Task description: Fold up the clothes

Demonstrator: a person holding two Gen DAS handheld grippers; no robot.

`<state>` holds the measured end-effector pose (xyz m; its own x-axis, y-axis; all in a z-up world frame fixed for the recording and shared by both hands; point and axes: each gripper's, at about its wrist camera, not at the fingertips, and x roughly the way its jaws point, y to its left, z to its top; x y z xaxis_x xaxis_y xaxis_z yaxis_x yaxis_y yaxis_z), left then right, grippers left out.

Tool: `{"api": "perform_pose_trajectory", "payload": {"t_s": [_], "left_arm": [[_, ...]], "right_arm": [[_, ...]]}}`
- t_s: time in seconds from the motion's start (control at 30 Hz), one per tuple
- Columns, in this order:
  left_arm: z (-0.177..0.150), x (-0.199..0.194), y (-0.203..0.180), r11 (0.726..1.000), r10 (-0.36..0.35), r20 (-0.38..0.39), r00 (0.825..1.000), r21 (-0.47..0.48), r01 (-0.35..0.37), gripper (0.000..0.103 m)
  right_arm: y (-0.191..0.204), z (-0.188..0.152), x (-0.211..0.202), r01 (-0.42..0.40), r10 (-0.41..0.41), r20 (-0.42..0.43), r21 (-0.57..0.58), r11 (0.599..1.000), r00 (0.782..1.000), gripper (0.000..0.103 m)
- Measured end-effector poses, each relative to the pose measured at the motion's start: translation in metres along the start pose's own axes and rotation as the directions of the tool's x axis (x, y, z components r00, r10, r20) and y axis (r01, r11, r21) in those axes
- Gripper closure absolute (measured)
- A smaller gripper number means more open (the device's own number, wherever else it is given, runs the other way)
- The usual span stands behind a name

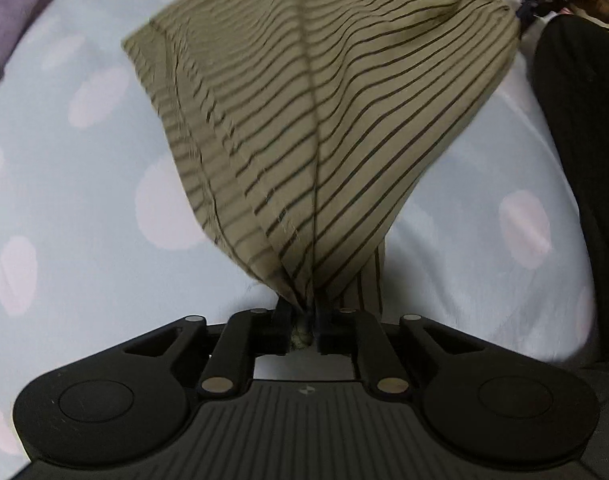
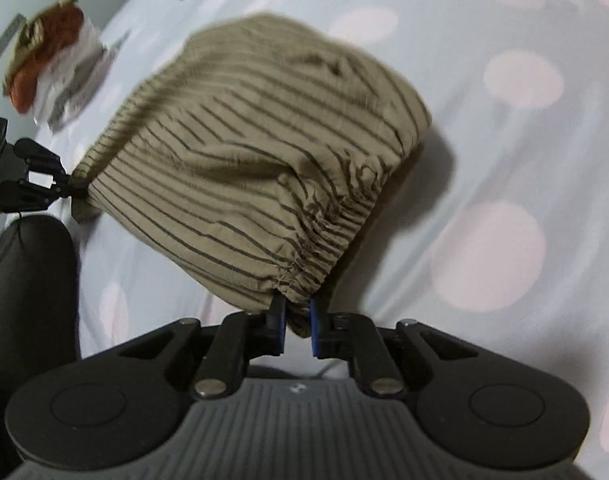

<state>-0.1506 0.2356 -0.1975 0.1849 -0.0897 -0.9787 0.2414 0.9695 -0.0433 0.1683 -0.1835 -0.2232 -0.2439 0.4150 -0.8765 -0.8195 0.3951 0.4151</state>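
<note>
Left gripper: fingers drawn nearly together, clamped on a bunched corner of the striped garment, with a tuft of fabric pinched in the narrow gap between them. Right gripper: fingers with blue pads, set slightly wider, clamped on the gathered elastic edge of the same garment. The garment, olive-tan with thin dark stripes, hangs stretched between the two grippers and sags in the middle above the bedsheet; its shadow falls on the sheet at its far side in the right wrist view. A narrow strip of striped cloth hangs below the main body just right of the left fingers. In the left wrist view the right gripper appears at the upper right corner, gripping the far edge; the hand behind it is largely cut off by the frame. In the right wrist view the left gripper appears at the left edge, gripping the opposite corner. The sheet is pale blue with large pale pink dots. A dark trouser leg lies along the right side. A purple cloth sits at the upper left, partly cropped. An orange-brown and white bundle lies on the far left of the sheet; blur prevents identification.
</note>
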Motion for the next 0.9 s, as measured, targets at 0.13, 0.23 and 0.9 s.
{"api": "perform_pose_trajectory", "payload": {"t_s": [0.13,0.23,0.9], "left_arm": [[-0.003,-0.005,0.009,0.999,0.046,-0.021,0.999,-0.026,-0.047,0.056],[-0.008,-0.025,0.027,0.994,0.080,0.007,0.997,-0.077,-0.079,0.056],[0.087,-0.001,0.118,0.829,0.033,0.357,0.934,-0.532,0.174,0.050]], "right_arm": [[0.000,0.000,-0.004,0.038,-0.038,-0.022,-0.010,0.999,0.999,0.059],[-0.008,-0.001,-0.022,0.065,-0.067,0.048,0.033,0.997,0.997,0.059],[-0.015,0.042,-0.033,0.103,-0.173,0.331,0.220,0.970,0.928,0.049]]}}
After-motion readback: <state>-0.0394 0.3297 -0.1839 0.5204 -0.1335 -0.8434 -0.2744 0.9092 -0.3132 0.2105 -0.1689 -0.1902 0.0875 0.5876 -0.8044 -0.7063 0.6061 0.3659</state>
